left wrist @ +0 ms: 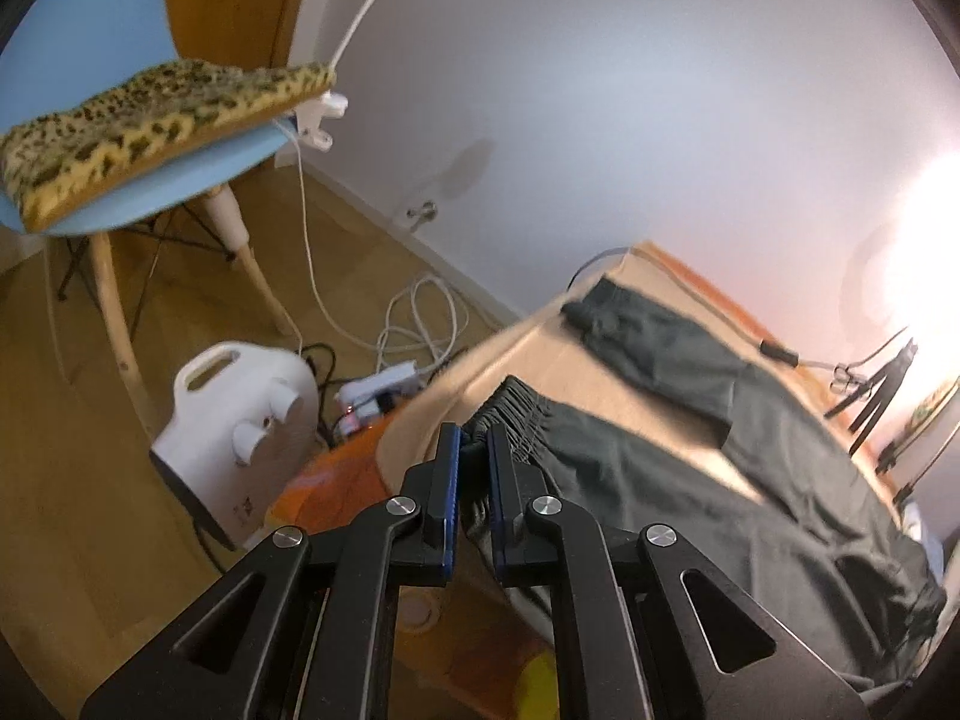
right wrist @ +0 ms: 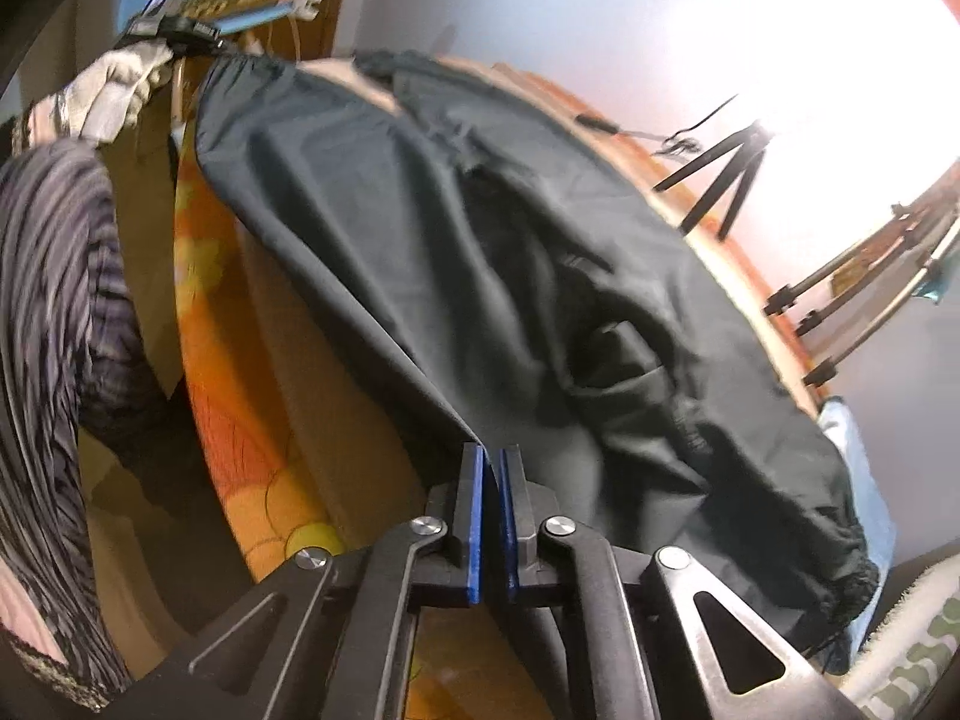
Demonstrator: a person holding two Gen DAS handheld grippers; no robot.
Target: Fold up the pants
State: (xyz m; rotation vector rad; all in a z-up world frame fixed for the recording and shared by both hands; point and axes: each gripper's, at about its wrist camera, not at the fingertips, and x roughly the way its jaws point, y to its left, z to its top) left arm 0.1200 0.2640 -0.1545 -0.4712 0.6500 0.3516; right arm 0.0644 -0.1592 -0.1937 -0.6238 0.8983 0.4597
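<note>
Dark green pants [left wrist: 690,480] lie spread over a tan-topped table [left wrist: 576,372]. My left gripper [left wrist: 474,438] is shut on the gathered elastic hem of one leg at the table's near corner. The other leg [left wrist: 654,336] lies farther back on the table. In the right wrist view the pants [right wrist: 540,276] hang lifted from the near edge. My right gripper [right wrist: 491,462] is shut on their side edge. The left gripper [right wrist: 180,30] shows at upper left, held by a gloved hand, pinching the far cuff.
A white fan heater [left wrist: 240,426] and a power strip with cables [left wrist: 384,384] sit on the wood floor. A blue chair with a leopard cushion [left wrist: 144,108] stands at left. Tripod legs [right wrist: 720,174] stand at the table's far edge. An orange patterned cloth [right wrist: 240,420] drapes the table's side.
</note>
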